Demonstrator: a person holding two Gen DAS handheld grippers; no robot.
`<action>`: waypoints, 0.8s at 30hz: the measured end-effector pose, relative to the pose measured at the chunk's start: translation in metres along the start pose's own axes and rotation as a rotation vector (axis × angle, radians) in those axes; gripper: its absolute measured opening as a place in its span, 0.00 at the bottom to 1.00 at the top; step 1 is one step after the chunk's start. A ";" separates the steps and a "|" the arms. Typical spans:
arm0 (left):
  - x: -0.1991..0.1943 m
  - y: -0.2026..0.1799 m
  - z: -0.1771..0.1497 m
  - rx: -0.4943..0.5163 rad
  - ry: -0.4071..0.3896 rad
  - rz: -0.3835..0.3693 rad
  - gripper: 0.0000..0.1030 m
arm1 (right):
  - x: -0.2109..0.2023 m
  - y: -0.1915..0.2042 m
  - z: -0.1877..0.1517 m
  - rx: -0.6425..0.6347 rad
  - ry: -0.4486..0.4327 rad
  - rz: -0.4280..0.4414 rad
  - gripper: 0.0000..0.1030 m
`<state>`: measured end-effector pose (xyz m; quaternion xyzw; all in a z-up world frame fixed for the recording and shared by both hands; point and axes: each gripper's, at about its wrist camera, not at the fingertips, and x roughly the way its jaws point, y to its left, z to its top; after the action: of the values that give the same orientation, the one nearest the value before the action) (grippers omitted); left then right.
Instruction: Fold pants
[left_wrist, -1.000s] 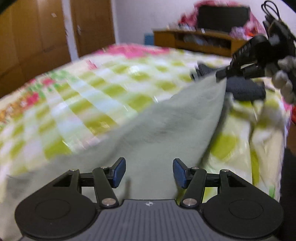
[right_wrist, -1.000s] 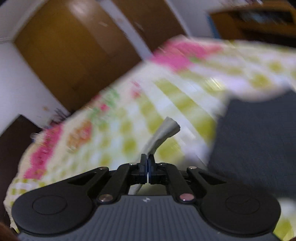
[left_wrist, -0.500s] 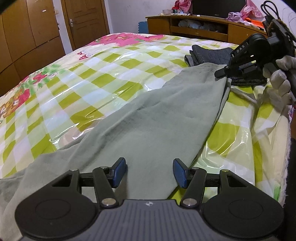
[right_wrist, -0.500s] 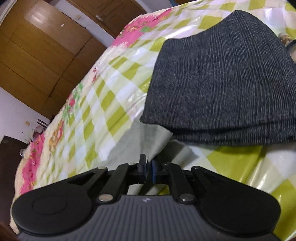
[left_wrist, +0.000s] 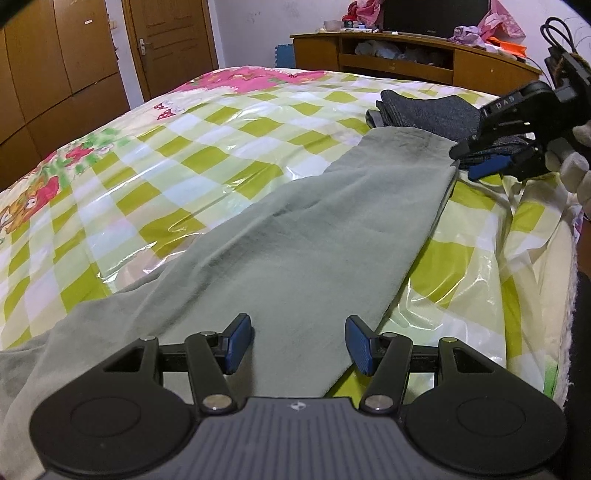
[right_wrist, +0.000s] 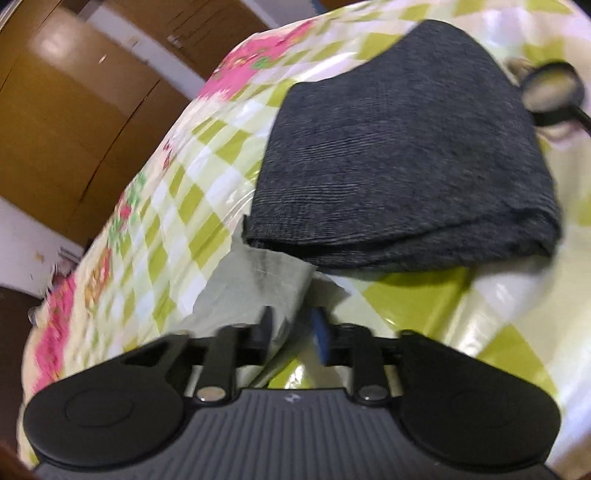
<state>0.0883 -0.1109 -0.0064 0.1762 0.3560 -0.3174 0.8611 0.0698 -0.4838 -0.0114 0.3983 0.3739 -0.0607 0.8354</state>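
Note:
Grey-green pants (left_wrist: 314, 236) lie stretched flat along the bed, one end under my left gripper (left_wrist: 297, 343), which is open and empty just above the cloth. The far end of the pants (right_wrist: 258, 284) lies beside my right gripper (right_wrist: 291, 332), whose jaws stand apart with the cloth edge between them, not pinched. The right gripper also shows in the left wrist view (left_wrist: 480, 162), held by a gloved hand at the far end of the pants.
A folded dark grey garment (right_wrist: 406, 155) lies just beyond the pants' far end, also seen in the left wrist view (left_wrist: 424, 110). The bed has a plastic-covered green checked sheet (left_wrist: 184, 147). Wooden wardrobes (left_wrist: 55, 66) and a low cabinet (left_wrist: 406, 62) stand behind.
The right gripper lowered the pants' end onto the bed and opened, letting go of the cloth. The pants settled flat. The left gripper stayed open in place.

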 end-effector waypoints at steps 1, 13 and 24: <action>0.000 0.000 0.000 -0.001 -0.002 -0.001 0.66 | -0.001 -0.001 -0.001 -0.008 -0.001 -0.010 0.40; 0.001 -0.001 -0.001 -0.010 -0.003 -0.006 0.66 | 0.045 0.005 -0.003 0.088 0.033 0.102 0.04; 0.011 -0.012 -0.007 -0.031 0.018 -0.049 0.71 | -0.012 0.000 0.005 0.033 -0.081 0.049 0.04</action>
<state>0.0830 -0.1205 -0.0196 0.1568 0.3728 -0.3314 0.8524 0.0645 -0.4897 -0.0016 0.4185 0.3288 -0.0623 0.8443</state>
